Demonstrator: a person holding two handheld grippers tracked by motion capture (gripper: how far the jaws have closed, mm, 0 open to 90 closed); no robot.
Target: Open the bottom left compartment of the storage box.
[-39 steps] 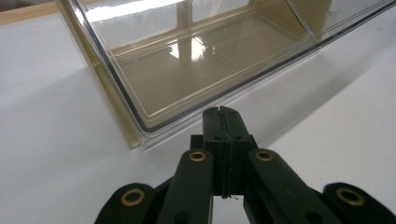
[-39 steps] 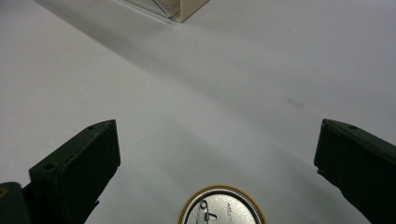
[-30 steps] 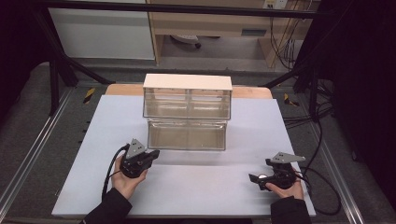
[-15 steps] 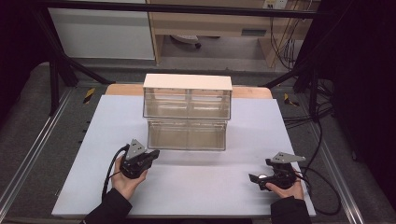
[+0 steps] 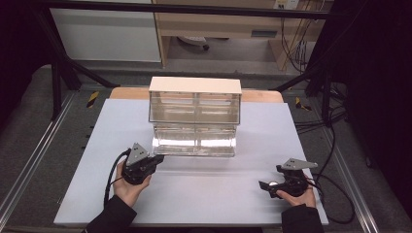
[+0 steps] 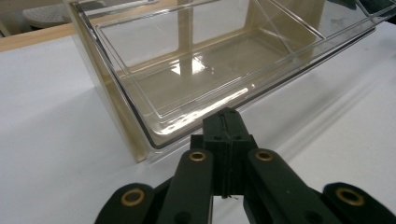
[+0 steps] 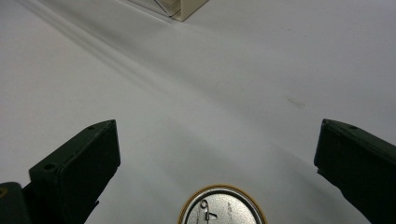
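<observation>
- Your left gripper (image 5: 156,160) has its jaws pressed fully together with nothing between them; in the left gripper view the tips (image 6: 225,122) sit just in front of the lower front rim of the clear drawer unit (image 5: 194,116), touching it or almost so. I cannot tell which.
- Your right gripper (image 5: 265,185) stands with its jaws spread wide and nothing gripped. In the right gripper view a round silver disc with a gold rim (image 7: 222,205) lies between the jaws, at the bottom edge, and neither jaw touches it.
- Your left hand (image 5: 130,187) holds its gripper near the unit's front left corner; your right hand (image 5: 294,194) rests well apart from it, at the table's near right.
- The drawer unit stands upright at the middle of the white table (image 5: 204,194), towards the far side, and carries a pale flat top (image 5: 194,85).
- Count of compartments: four see-through ones, two above and two below, with the lower row standing forward of the upper.
- All four compartments look empty; the lower left one (image 6: 196,70) shows only glare on its bare floor.
- Counted: one drawer unit, one disc, two grippers, two hands.
</observation>
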